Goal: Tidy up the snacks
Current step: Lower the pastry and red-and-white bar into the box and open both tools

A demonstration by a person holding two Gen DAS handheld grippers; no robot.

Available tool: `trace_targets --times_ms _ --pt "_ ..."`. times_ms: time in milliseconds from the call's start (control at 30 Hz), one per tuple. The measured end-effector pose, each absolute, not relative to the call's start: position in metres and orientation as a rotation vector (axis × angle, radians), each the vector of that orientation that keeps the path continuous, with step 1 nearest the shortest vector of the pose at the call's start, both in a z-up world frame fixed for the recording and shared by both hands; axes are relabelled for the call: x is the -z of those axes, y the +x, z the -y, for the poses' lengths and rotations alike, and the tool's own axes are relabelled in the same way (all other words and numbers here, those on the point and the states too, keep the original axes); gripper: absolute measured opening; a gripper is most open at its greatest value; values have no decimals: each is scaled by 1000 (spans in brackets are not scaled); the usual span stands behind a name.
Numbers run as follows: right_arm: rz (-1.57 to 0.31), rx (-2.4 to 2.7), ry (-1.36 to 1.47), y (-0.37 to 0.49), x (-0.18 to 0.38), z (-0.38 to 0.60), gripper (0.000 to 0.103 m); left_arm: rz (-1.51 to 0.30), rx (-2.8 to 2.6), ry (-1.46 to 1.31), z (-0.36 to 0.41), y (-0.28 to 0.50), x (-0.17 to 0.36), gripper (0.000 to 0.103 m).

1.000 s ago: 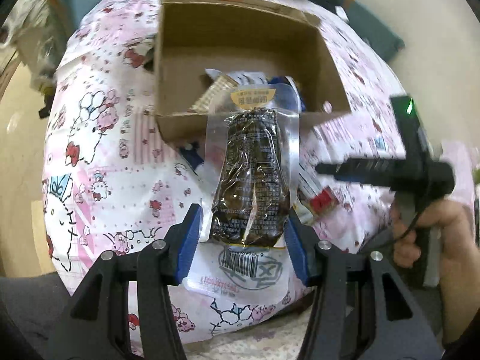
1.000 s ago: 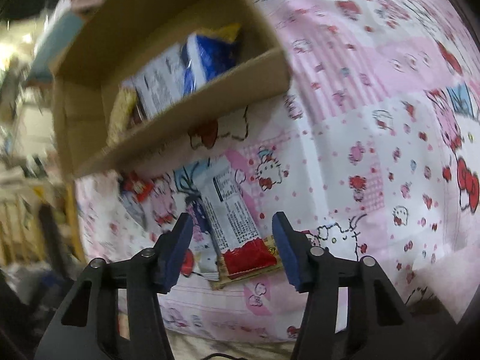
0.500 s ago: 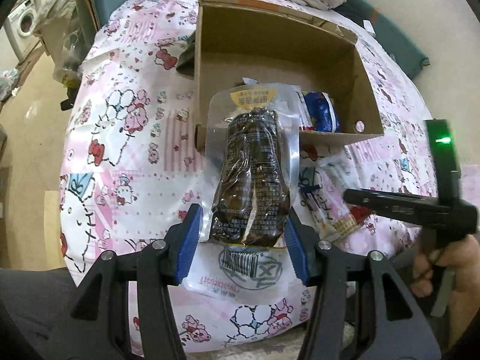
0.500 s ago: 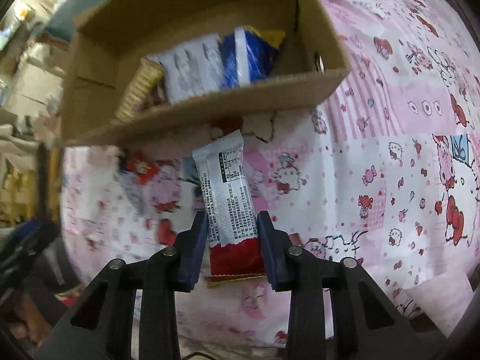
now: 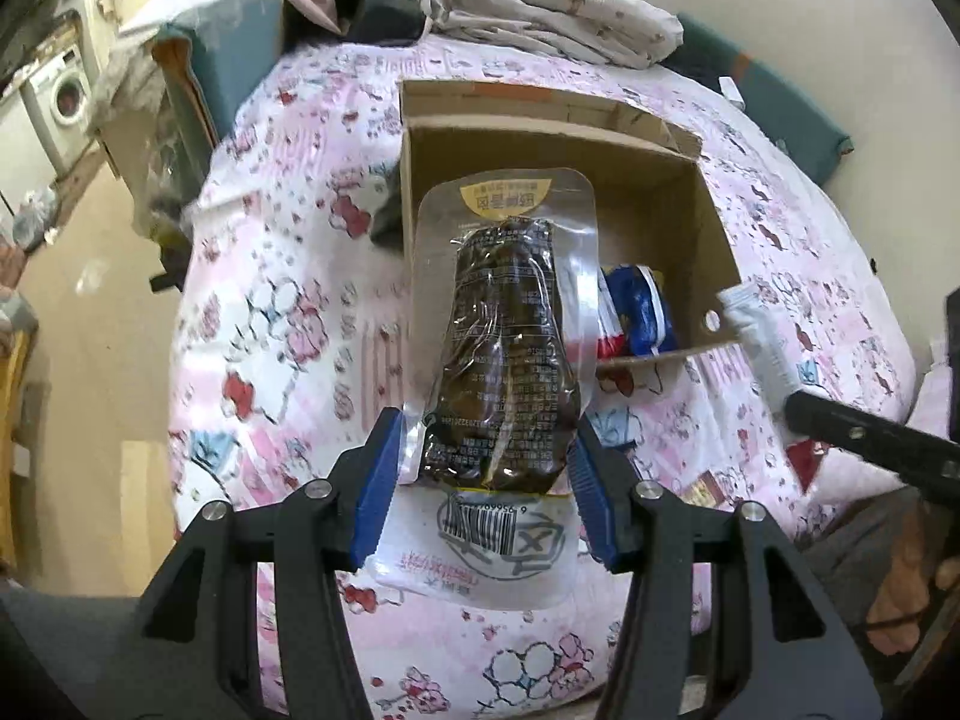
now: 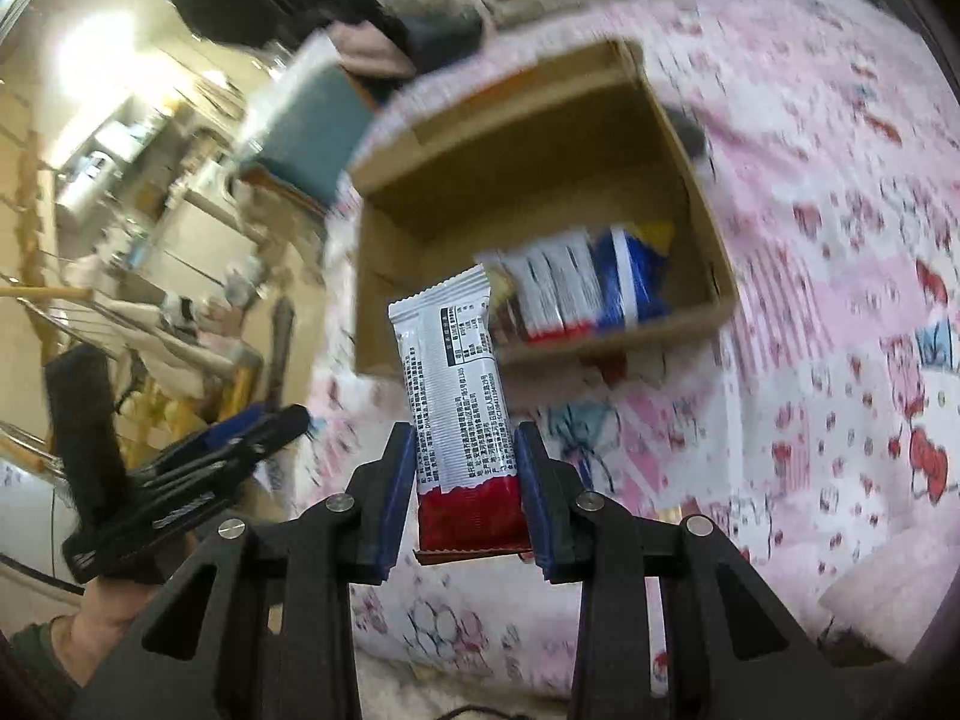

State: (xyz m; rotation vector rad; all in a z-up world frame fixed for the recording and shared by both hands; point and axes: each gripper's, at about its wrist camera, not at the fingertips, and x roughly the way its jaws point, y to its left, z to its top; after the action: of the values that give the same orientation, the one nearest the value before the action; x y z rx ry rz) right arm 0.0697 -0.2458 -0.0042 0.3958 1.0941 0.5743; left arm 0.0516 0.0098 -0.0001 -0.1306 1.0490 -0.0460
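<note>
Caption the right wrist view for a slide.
Right tongs grip a white-and-red snack bar wrapper above the pink patterned bedspread, before the open cardboard box of snacks.

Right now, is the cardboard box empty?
No, the box already holds several packets, including a blue one, lying against its near wall.

Both wrist cameras look steeply down from close above; each sees the open brown cardboard box on the pink cartoon-print bedspread.
</note>
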Motion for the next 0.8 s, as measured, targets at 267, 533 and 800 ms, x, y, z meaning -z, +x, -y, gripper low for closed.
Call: trace_targets --times_ms 267,533,800 --pt "-1000 -509 496 102 -7 264 35 -984 30 -85 -12 94 -37 49" --pt "-937 -509 510 127 -23 270 35 -979 61 -76 2 128 -38 49" --pt "-961 -493 557 153 8 275 35 -997 65 -82 4 151 -15 49"
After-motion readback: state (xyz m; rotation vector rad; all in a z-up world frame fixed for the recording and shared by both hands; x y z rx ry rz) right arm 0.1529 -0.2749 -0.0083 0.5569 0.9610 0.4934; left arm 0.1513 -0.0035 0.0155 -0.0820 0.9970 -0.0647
